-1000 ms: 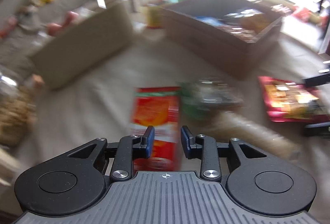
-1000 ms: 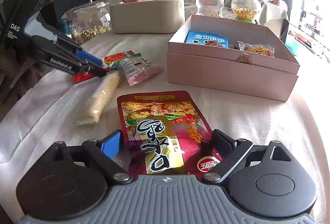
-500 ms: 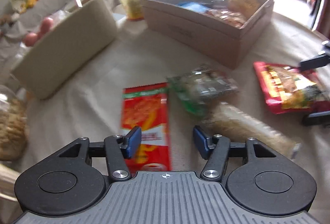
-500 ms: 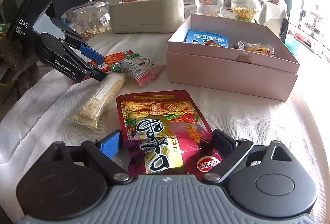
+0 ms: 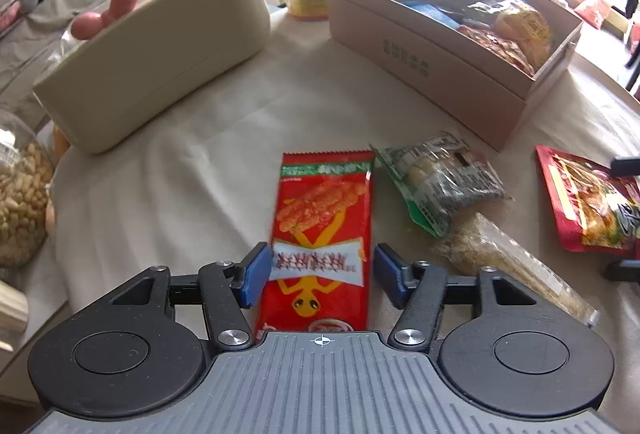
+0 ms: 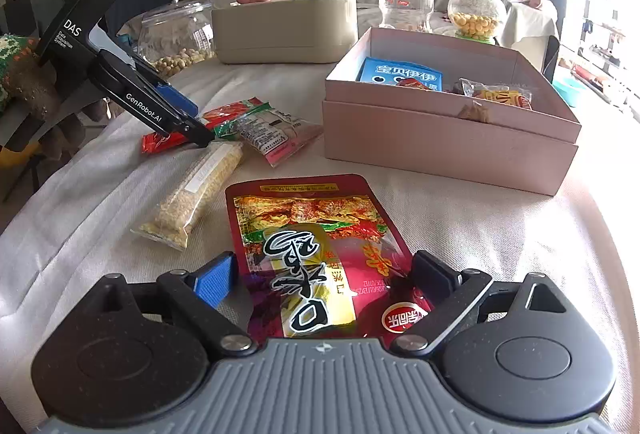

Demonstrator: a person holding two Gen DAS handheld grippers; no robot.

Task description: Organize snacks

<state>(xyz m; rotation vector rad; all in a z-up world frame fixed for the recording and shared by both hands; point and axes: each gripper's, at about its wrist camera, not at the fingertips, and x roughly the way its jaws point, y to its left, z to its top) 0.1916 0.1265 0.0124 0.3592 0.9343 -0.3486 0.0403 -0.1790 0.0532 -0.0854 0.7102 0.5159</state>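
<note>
Left wrist view: the left hand-held gripper (image 5: 319, 275) has just been opening and stands wide, its blue pads flanking a red snack packet (image 5: 322, 234) lying flat on the tabletop (image 5: 180, 174), not pressing it. The open box (image 5: 440, 66) sits beyond.

Right wrist view: the right hand-held gripper (image 6: 326, 276) is spread wide around a dark red pouch (image 6: 316, 254), gripping nothing.

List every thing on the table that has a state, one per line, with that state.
left gripper: open, jaws just widened, astride the red snack packet
right gripper: open, astride the dark red pouch
red snack packet: flat, sealed
dark red pouch: flat, sealed
pink box: lidless, snacks inside
red-lidded jar: capped
green-lidded jar: capped
</note>
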